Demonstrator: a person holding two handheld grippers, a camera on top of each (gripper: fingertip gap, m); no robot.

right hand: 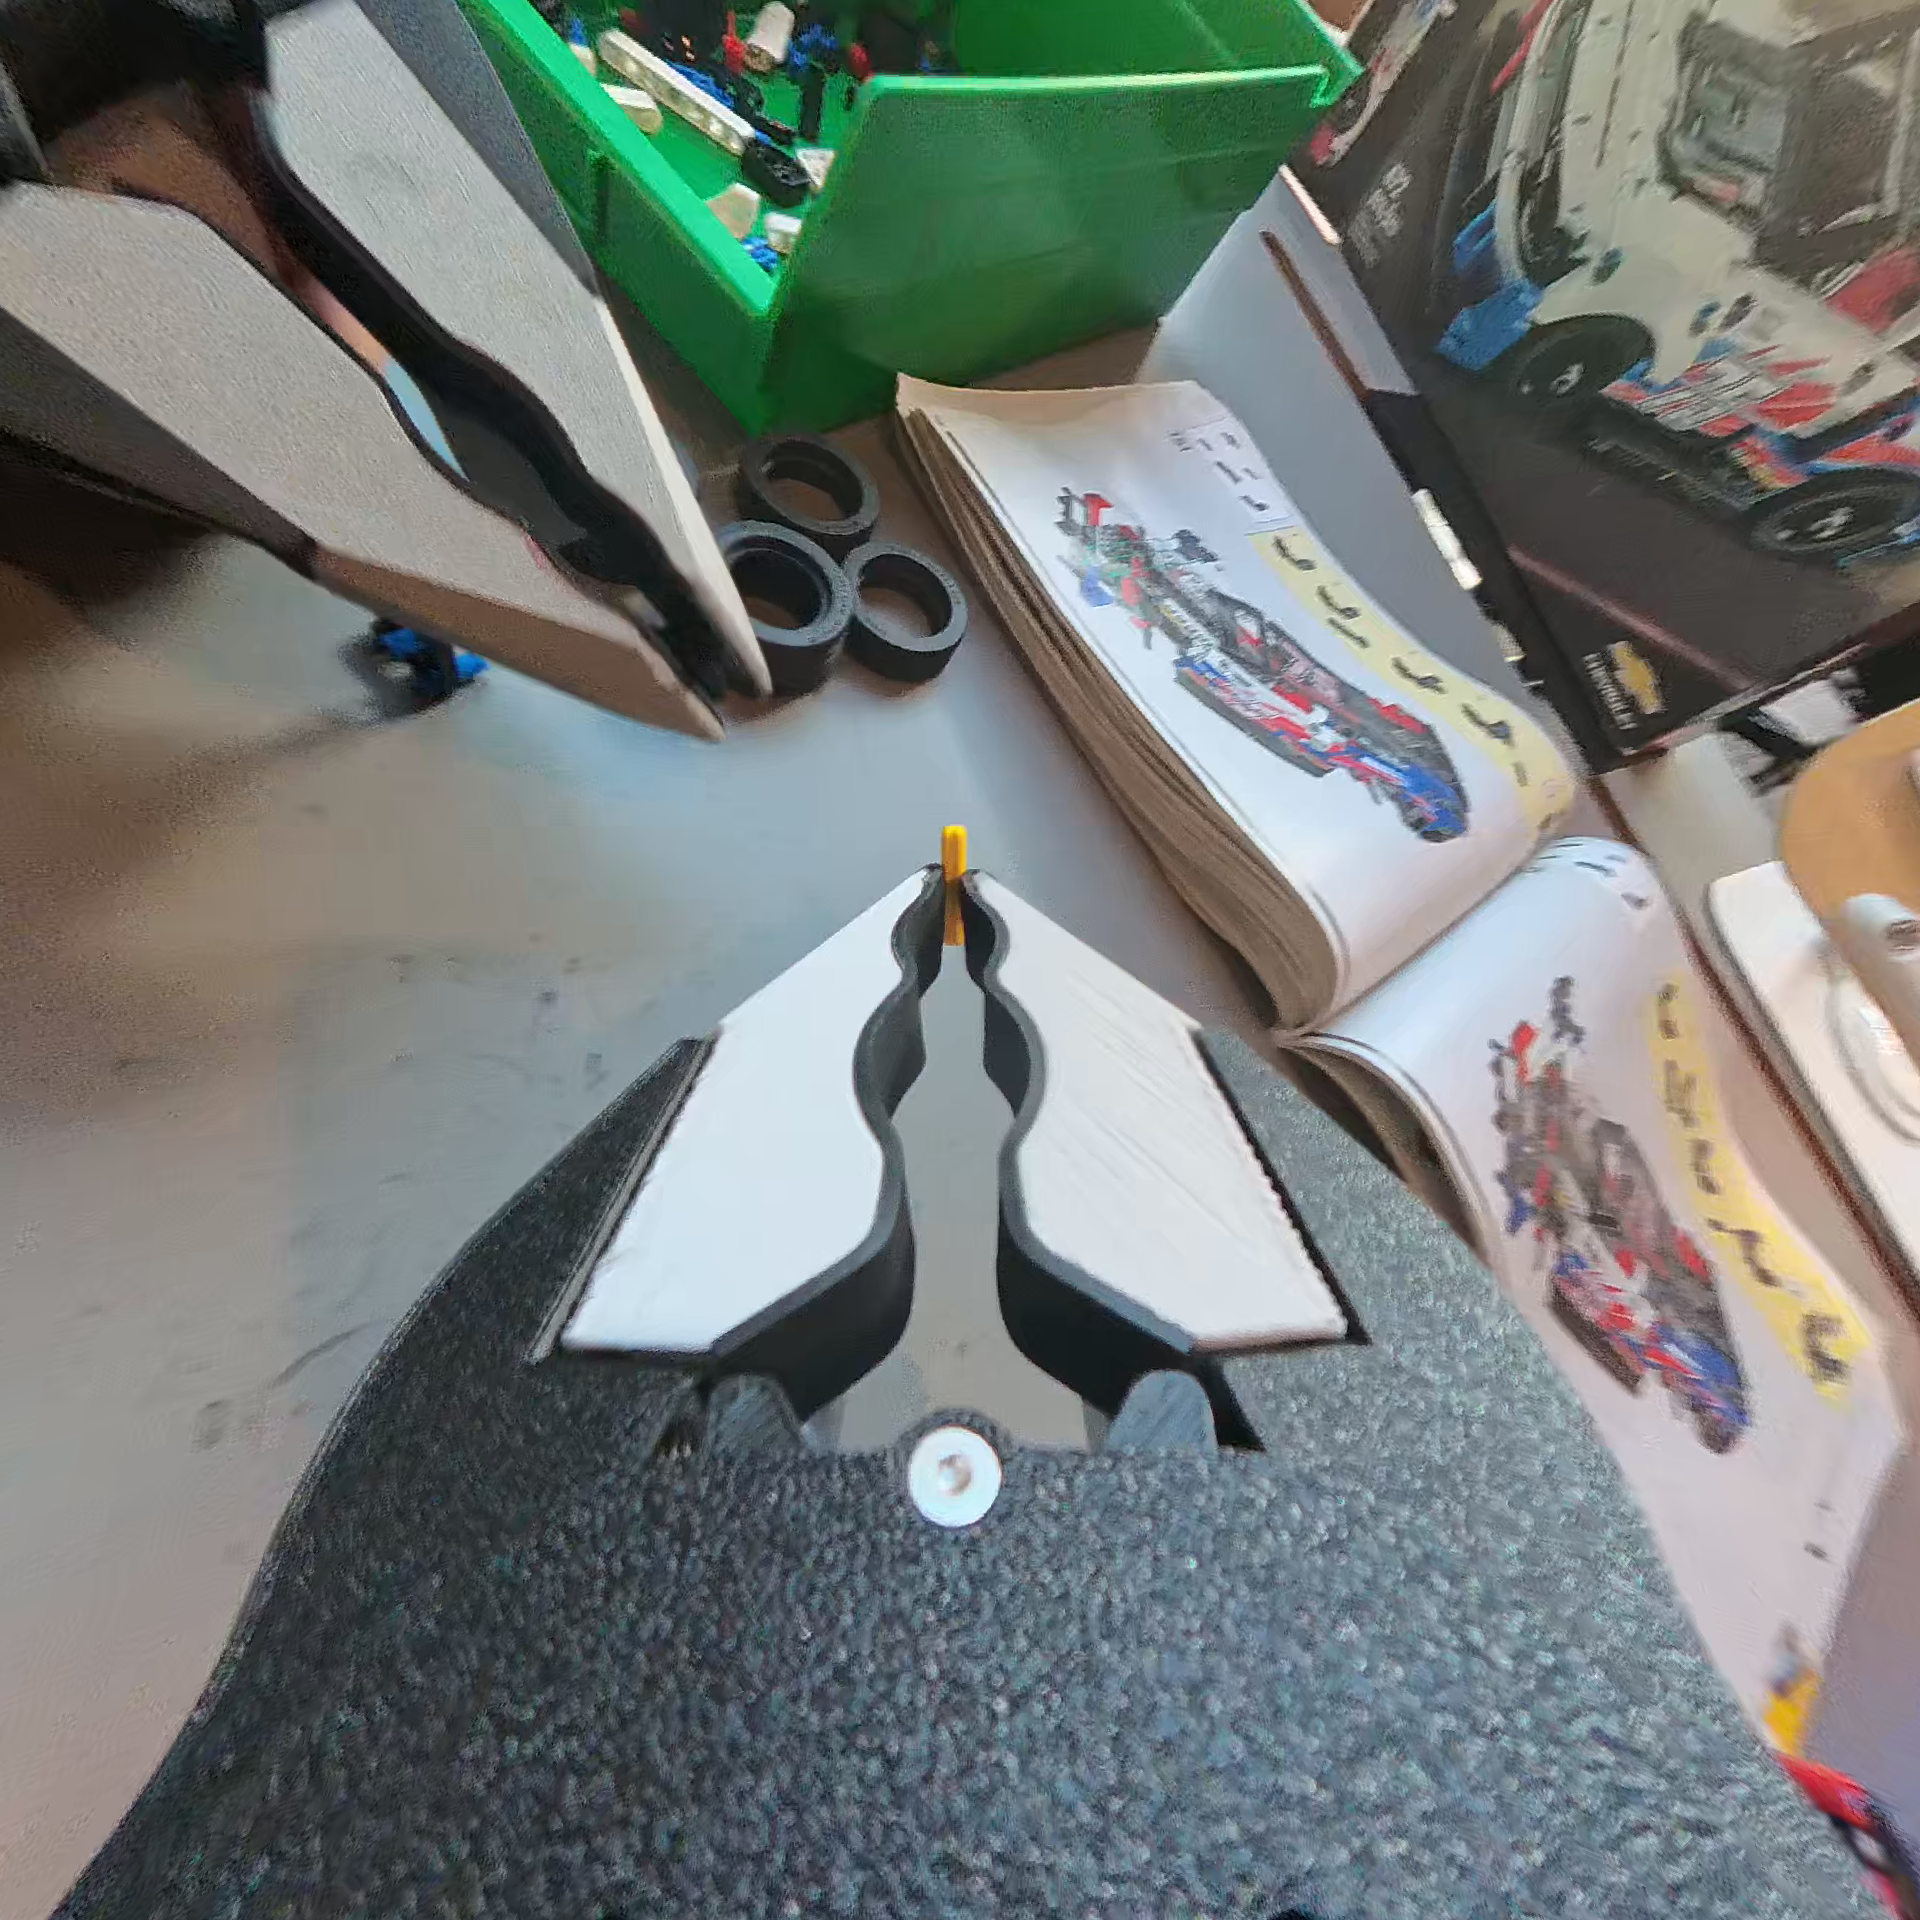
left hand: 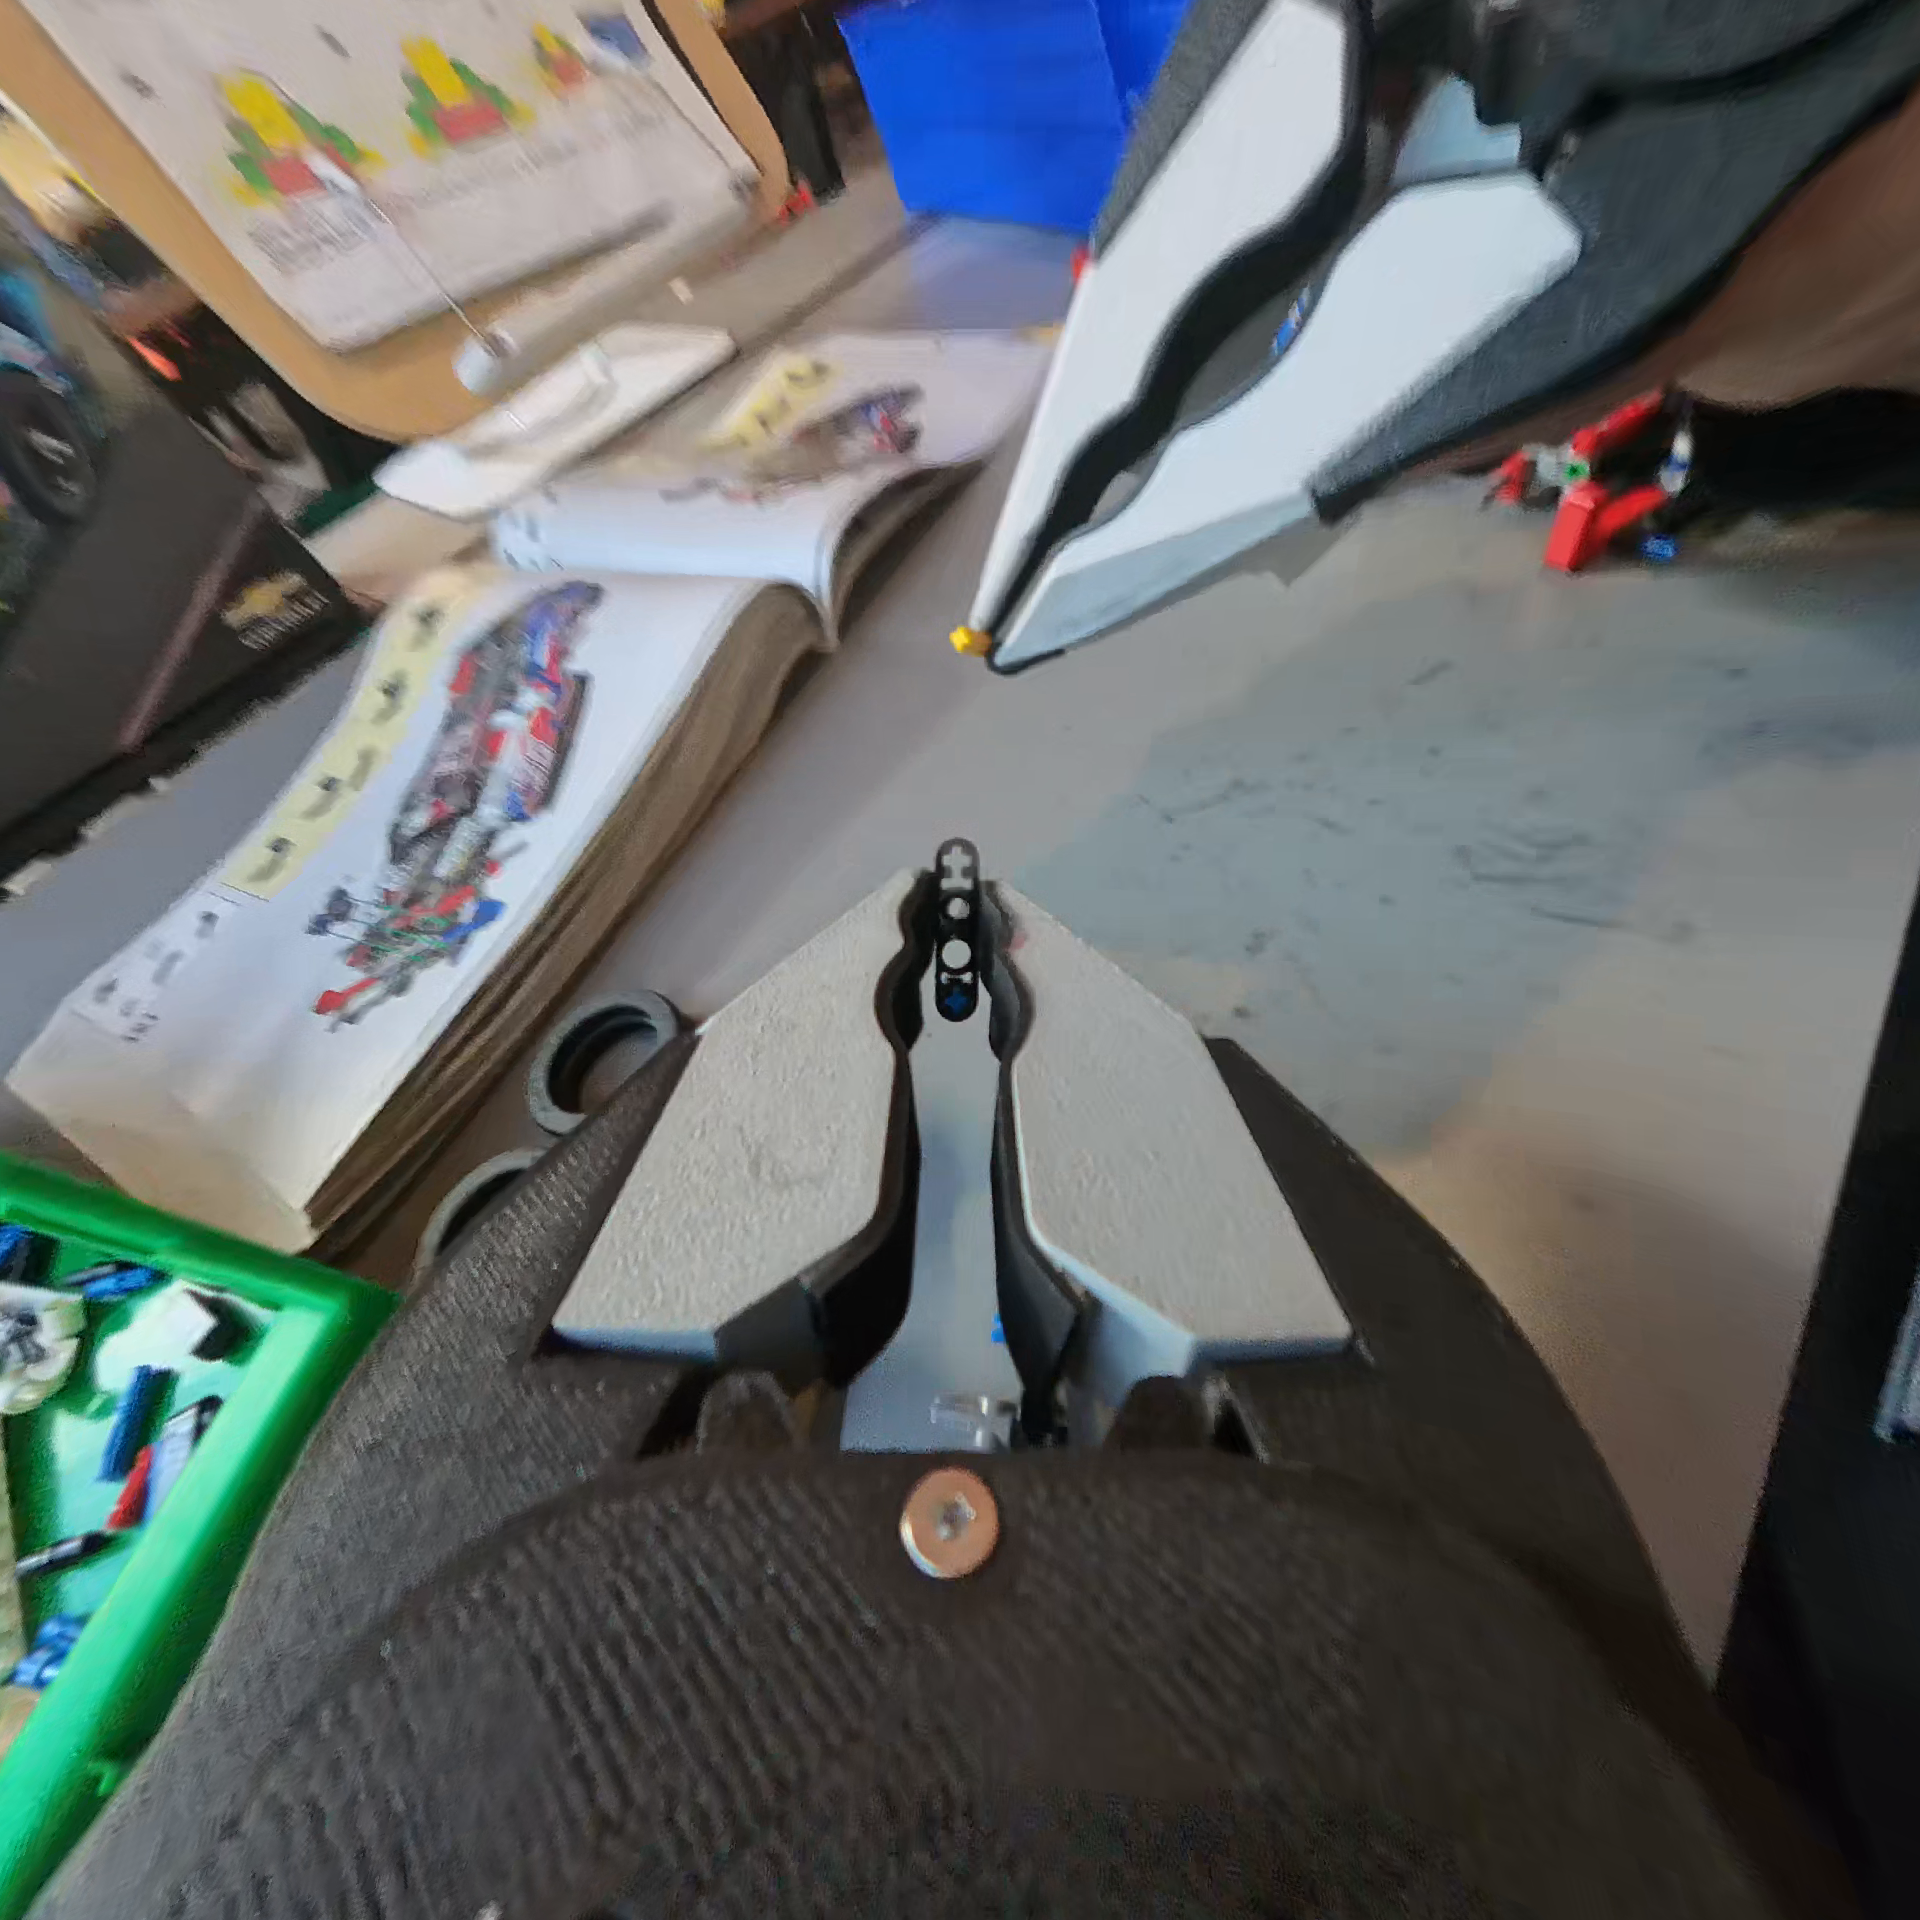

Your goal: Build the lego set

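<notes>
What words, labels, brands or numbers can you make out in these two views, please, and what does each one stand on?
Black box: a gold emblem with small print near its lower corner; blurred, not quoted.
Open instruction book: small marks beside part drawings on a yellow strip; too blurred to read.
White poster: a line of print under brick pictures; too blurred to read.
Green bin: no writing visible.

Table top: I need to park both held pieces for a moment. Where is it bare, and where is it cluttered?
Bare grey table lies between the two grippers, right of the open instruction book. Crowded: three black tyres between the book and green bin, and the red partial build at the far right edge.
</notes>
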